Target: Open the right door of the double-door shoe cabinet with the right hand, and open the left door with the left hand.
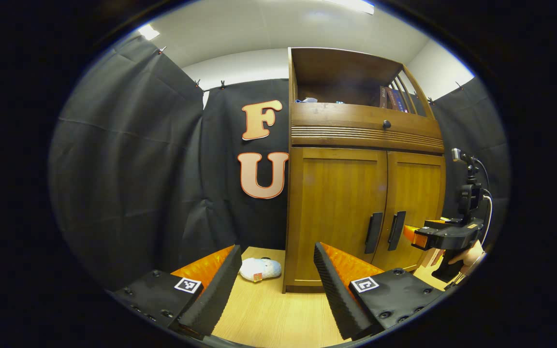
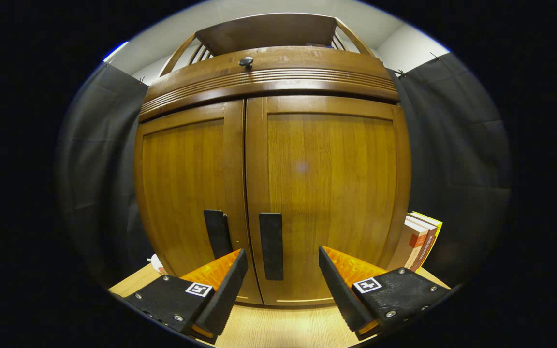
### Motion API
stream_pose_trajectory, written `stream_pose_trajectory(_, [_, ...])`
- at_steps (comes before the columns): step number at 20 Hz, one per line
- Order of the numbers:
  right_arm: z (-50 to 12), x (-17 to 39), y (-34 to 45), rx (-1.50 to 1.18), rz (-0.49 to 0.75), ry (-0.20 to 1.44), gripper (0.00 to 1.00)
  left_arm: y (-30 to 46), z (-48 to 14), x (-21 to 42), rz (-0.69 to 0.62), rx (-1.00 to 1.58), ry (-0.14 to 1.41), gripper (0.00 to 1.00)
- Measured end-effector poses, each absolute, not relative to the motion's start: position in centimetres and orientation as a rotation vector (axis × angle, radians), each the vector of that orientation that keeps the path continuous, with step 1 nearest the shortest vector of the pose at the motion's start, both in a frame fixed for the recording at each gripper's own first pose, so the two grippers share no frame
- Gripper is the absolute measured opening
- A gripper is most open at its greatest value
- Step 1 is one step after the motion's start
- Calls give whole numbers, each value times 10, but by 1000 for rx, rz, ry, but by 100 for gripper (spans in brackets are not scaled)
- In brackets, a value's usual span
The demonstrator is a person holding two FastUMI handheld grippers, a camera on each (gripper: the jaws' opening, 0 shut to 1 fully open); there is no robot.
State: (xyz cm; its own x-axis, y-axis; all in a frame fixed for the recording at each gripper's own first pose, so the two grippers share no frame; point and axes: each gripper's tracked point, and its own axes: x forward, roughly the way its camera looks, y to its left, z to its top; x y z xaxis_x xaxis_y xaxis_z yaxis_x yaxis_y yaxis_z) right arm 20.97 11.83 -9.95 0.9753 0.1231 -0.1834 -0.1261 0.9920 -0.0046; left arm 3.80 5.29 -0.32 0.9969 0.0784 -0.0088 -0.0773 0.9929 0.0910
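The wooden shoe cabinet [image 2: 307, 77] has both doors closed. Filling the right gripper view, the right door [image 2: 331, 183] carries a dark vertical handle [image 2: 271, 246], and the left door [image 2: 182, 183] has its own handle [image 2: 217, 233]. My right gripper [image 2: 282, 251] is open close in front of the right handle, which stands between its fingers, apart from both. In the left gripper view the cabinet is farther off to the right, with the left door [image 1: 336, 208] and its handle [image 1: 373, 233]. My left gripper [image 1: 276, 247] is open and holds nothing. The right gripper [image 1: 411, 235] shows by the right handle [image 1: 396, 230].
A white plush item [image 1: 259, 268] lies on the wooden floor [image 1: 278, 314] left of the cabinet. Books [image 2: 418, 241] lean beside the cabinet's right side. Above the doors is a drawer with a round knob [image 1: 386, 124], and an open shelf holds books [image 1: 392, 98].
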Motion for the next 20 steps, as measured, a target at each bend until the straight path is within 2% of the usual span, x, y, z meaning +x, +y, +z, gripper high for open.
stream_pose_trajectory(1, [-104,218,120,-21,125,189,95,57,-4,40,86,94,13,93])
stream_pose_trajectory(2, [-109,223,122,-24,129,197,85,61,-5,41,93,97,15,93])
stream_pose_trajectory(8, [-133,257,135,-5,130,241,73,81,-12,46,134,83,37,93])
stream_pose_trajectory(9, [-134,262,137,10,125,247,71,84,-15,43,140,84,41,97])
stream_pose_trajectory(11, [-134,267,138,23,116,246,62,89,-15,40,151,83,44,93])
stream_pose_trajectory(12, [-135,269,137,24,109,245,53,91,-16,39,155,82,47,100])
stream_pose_trajectory(13, [-136,269,139,40,119,250,48,92,-15,38,158,82,48,93])
stream_pose_trajectory(14, [-137,270,140,53,118,253,34,93,-15,36,160,81,49,96])
stream_pose_trajectory(15, [-138,270,140,54,119,256,36,93,-15,34,161,79,49,96])
stream_pose_trajectory(20, [-134,243,134,50,137,253,28,93,-9,23,156,79,32,96])
